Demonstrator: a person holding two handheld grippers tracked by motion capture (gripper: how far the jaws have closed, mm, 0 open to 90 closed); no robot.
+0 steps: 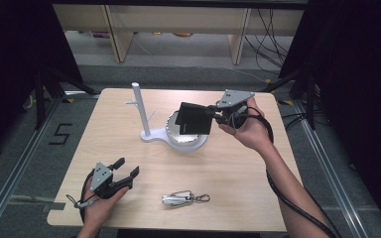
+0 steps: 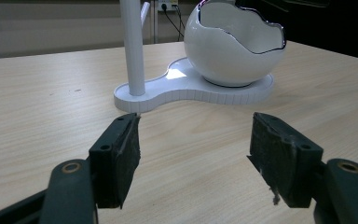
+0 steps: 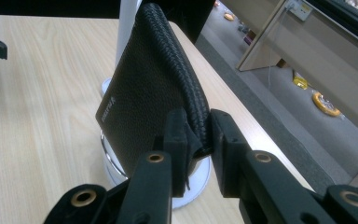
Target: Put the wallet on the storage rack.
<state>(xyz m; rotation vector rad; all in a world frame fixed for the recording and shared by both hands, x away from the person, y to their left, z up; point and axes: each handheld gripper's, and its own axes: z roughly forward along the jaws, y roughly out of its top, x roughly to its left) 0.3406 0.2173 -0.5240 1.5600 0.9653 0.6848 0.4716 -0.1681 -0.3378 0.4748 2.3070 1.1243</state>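
Our right gripper (image 3: pixel 198 135) pinches the soft, light black wallet (image 1: pixel 194 119) by its edge; our left gripper (image 2: pixel 193 154) jaws are wide open and empty.

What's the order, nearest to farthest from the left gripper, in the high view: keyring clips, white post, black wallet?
From the left gripper, at the table's near left:
1. Keyring clips, just to its right by the near edge.
2. White post, farther back, mid-table.
3. Black wallet, held over the white bowl by the right gripper.
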